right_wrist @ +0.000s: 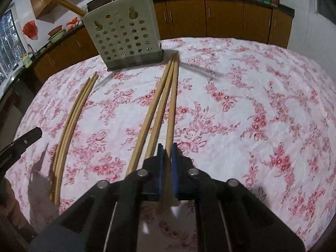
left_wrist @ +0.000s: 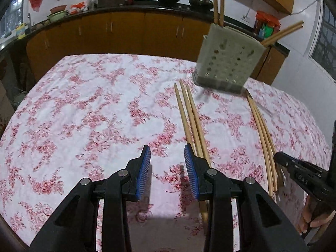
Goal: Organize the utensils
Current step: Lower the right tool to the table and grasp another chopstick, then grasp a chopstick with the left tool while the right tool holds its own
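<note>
A pale green perforated utensil holder (right_wrist: 126,40) stands at the far side of the table, with chopsticks (right_wrist: 63,1) sticking out of its top. Three wooden chopsticks lie fanned out in front of it. My right gripper (right_wrist: 167,147) is shut on the rightmost chopstick (right_wrist: 171,113) near its thick end; the other two (right_wrist: 151,115) lie just left of its fingers. In the left wrist view my left gripper (left_wrist: 167,147) stands open low over the cloth, nothing between its blue pads (left_wrist: 145,168). A second bundle of chopsticks (left_wrist: 191,117) lies right beside its right finger.
A pink floral tablecloth (left_wrist: 84,109) covers the table. The right gripper's black body (left_wrist: 298,170) and a person's hand (left_wrist: 315,220) sit at the right edge of the left wrist view. Wooden cabinets (right_wrist: 226,14) and a dark counter with pots run behind the table.
</note>
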`<state>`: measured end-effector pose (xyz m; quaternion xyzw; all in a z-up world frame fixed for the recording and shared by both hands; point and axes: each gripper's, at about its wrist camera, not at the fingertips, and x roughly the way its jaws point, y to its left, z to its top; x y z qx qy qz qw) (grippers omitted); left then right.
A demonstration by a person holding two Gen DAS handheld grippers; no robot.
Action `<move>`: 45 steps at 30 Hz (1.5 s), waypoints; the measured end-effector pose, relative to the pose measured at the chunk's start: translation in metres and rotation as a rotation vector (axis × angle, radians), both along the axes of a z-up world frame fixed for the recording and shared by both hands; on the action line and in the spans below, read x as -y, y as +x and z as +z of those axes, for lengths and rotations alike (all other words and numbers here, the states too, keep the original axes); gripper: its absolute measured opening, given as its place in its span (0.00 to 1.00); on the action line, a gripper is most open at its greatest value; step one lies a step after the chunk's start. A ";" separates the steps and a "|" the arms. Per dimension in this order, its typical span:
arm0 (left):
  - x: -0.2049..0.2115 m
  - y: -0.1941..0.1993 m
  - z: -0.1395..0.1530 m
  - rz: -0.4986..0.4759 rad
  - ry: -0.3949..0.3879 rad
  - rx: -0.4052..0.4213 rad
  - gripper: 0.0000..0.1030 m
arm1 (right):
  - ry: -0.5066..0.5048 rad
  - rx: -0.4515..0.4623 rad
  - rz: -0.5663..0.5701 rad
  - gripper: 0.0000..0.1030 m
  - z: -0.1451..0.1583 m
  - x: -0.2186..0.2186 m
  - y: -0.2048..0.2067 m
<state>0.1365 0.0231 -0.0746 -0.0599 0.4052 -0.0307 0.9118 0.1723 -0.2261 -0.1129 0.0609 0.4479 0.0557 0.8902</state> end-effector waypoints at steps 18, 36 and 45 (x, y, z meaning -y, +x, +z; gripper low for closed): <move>0.020 0.003 -0.022 -0.062 -0.007 -0.069 0.29 | -0.030 0.038 -0.096 0.08 -0.002 0.020 0.023; 0.030 0.016 -0.025 -0.067 0.036 -0.065 0.08 | -0.016 0.057 -0.111 0.08 -0.004 0.025 0.027; 0.025 0.015 -0.025 -0.082 0.021 -0.065 0.08 | -0.011 0.056 -0.119 0.08 -0.004 0.026 0.027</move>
